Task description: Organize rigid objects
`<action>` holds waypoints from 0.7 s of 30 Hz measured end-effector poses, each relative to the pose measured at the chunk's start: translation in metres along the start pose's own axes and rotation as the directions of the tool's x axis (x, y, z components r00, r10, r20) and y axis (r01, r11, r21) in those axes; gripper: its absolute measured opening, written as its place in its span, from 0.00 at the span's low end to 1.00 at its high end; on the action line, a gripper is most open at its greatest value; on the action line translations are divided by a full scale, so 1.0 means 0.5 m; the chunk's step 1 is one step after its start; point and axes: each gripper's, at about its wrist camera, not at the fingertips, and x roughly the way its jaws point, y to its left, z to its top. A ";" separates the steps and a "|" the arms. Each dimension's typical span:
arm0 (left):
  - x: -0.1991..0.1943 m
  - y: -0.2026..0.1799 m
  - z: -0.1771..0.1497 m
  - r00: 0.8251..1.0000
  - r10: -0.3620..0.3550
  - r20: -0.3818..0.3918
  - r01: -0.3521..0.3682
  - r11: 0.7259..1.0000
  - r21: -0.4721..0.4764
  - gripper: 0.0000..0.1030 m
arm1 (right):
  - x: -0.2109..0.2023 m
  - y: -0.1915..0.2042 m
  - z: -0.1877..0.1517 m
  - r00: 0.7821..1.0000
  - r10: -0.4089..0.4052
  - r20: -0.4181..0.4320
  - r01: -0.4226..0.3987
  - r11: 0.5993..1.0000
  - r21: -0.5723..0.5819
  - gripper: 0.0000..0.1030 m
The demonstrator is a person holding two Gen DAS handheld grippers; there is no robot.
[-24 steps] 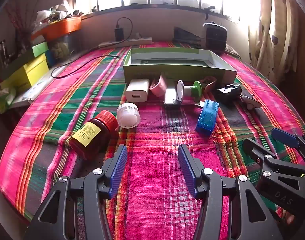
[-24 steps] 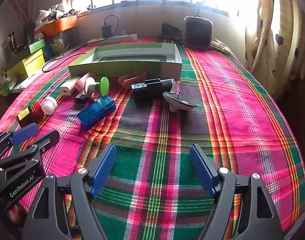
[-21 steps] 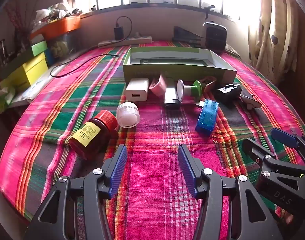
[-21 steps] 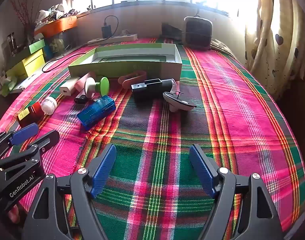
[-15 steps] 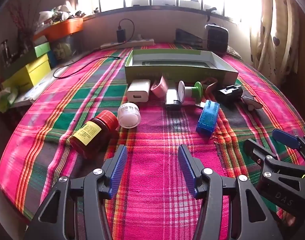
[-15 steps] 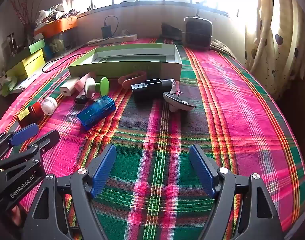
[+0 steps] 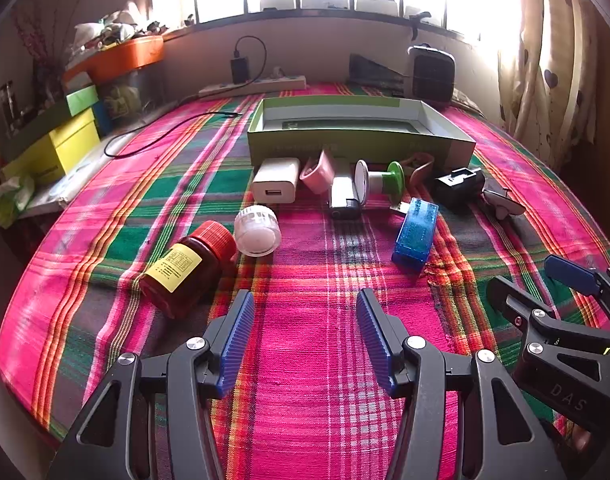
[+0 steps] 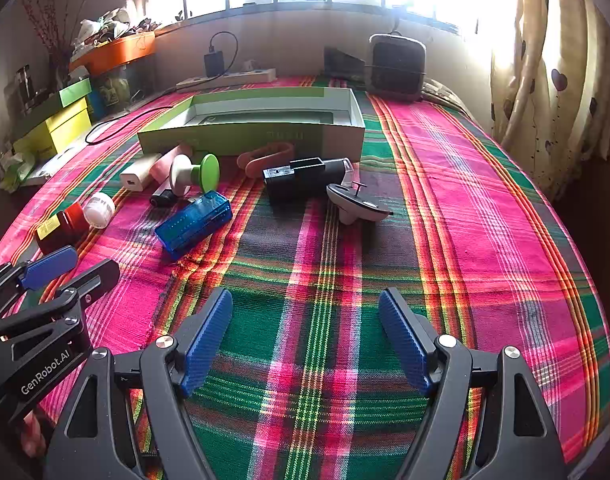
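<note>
An open green box lies on the plaid cloth. In front of it lie a white charger, a pink clip, a green and white spool, a blue case, a black block, a brown bottle with a red cap and a white round cap. My left gripper is open and empty, short of the bottle. My right gripper is open and empty, short of the black block.
A grey and white clip lies right of the black block. A power strip with a charger and cable sits at the back. Yellow and green boxes stand at left. A black speaker stands at the back right.
The left wrist view has tilted down slightly, so the objects sit a little lower in it. The right gripper has not moved. Both grippers stay open.
</note>
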 end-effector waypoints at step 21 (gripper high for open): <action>-0.002 -0.001 -0.003 1.000 0.001 0.002 -0.001 1.000 0.002 0.51 | -0.001 0.000 -0.001 1.000 0.000 0.002 0.000 1.000 0.000 0.74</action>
